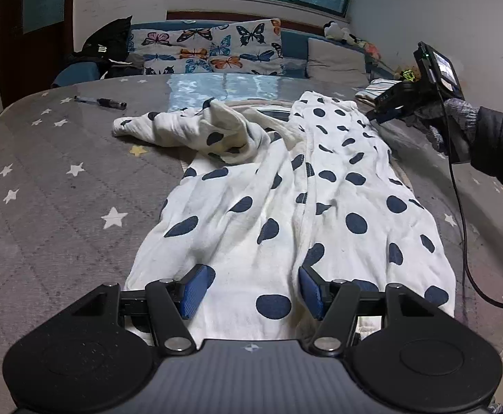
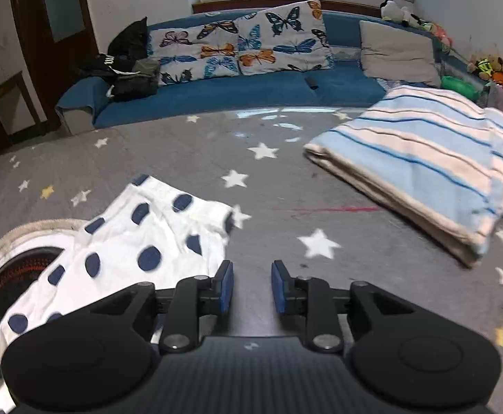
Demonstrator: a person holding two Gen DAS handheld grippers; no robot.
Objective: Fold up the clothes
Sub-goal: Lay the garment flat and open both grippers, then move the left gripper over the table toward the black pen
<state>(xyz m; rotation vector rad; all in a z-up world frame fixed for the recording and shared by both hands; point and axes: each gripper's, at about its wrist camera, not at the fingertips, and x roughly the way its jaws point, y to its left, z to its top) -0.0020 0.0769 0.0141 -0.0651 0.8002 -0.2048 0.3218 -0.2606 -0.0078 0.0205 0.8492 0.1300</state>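
Note:
A white garment with navy dots [image 1: 285, 189] lies lengthwise on the grey star-patterned cover [image 1: 61, 189], one sleeve crumpled toward the far left. My left gripper [image 1: 254, 289] is open over the garment's near hem, and the cloth lies flat between its blue pads [image 1: 196, 289]. The right gripper [image 1: 377, 115], held by a gloved hand in a dark sleeve, sits at the garment's far right corner. In the right wrist view my right gripper [image 2: 252, 286] is open with only grey cover between its pads. The garment's edge [image 2: 141, 241] lies just left of its left pad.
A folded blue-and-cream striped blanket [image 2: 423, 172] lies to the right. A pen [image 1: 100, 102] rests at the far left. A round rimmed object with a red glow [image 2: 17, 269] shows under the garment. A black cable [image 1: 465, 241] hangs at the right. A blue sofa with butterfly cushions [image 2: 244, 45] stands behind.

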